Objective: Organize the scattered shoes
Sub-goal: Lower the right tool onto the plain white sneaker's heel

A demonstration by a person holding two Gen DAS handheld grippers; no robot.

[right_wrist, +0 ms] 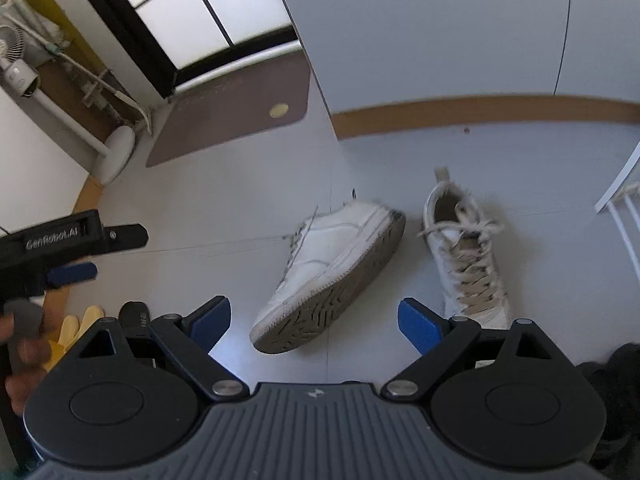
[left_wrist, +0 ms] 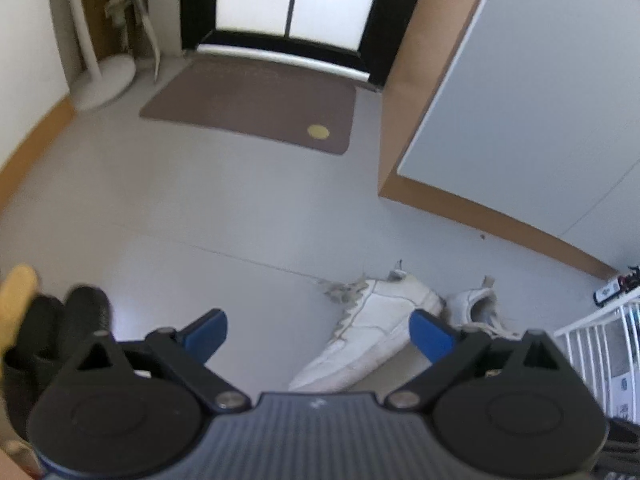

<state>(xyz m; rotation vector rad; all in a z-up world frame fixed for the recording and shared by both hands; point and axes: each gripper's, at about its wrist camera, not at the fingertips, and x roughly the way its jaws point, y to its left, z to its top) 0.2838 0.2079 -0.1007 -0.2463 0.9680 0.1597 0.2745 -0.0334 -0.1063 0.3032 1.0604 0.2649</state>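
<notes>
Two white sneakers lie on the pale floor. One sneaker [right_wrist: 332, 268] [left_wrist: 368, 340] is tipped on its side with its grey sole showing. The other sneaker [right_wrist: 464, 248] [left_wrist: 476, 308] stands upright to its right, beige laces loose. My right gripper [right_wrist: 314, 320] hovers open above the tipped sneaker's toe, nothing between its blue pads. My left gripper [left_wrist: 318, 334] is open too, held above the floor to the left of the tipped sneaker. In the right wrist view the left gripper [right_wrist: 72, 256] shows at the left edge, held by a hand.
A brown doormat [left_wrist: 256, 100] [right_wrist: 236, 108] lies before the glass door at the back. A fan base [left_wrist: 104, 80] stands at back left. A white rack [left_wrist: 600, 344] is at the right. A yellow glove [right_wrist: 76, 332] and a dark item [right_wrist: 136, 314] lie at lower left.
</notes>
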